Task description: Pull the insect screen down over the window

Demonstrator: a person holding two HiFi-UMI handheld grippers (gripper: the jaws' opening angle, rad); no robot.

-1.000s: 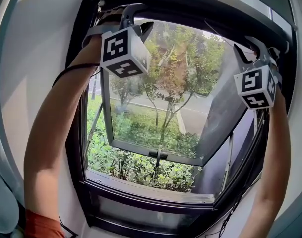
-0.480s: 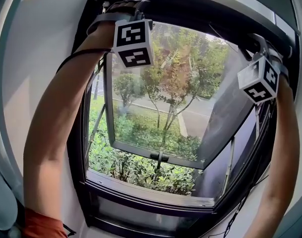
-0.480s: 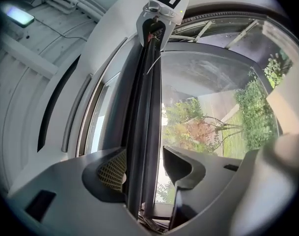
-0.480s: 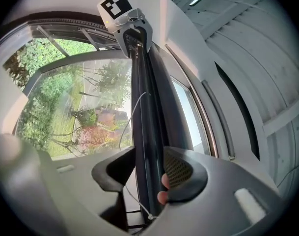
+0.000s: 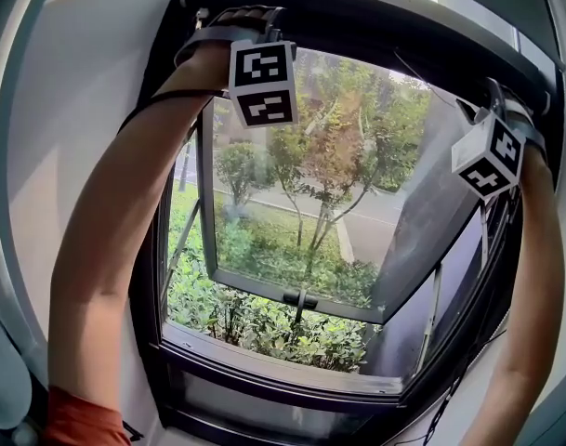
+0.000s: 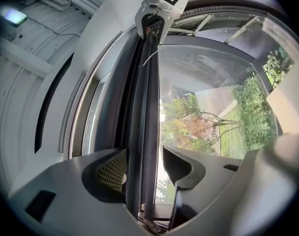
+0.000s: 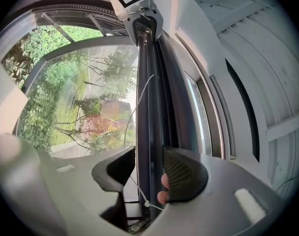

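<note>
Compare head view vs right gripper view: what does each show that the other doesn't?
Head view only: the person's forearms and the tilted-out sash's handle.
Right gripper view only: the right tongs, jaws apart on either side of the dark screen bar, and a thin white cord beside it.
Both: that bar across the window top, the left tongs at its other end, and the trees outside.

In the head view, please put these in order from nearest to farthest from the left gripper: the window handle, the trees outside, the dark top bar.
1. Dark top bar: at the top, between the open fingers of the left gripper.
2. Window handle: lower down, near the middle of the view.
3. Trees: outside, far behind.
</note>
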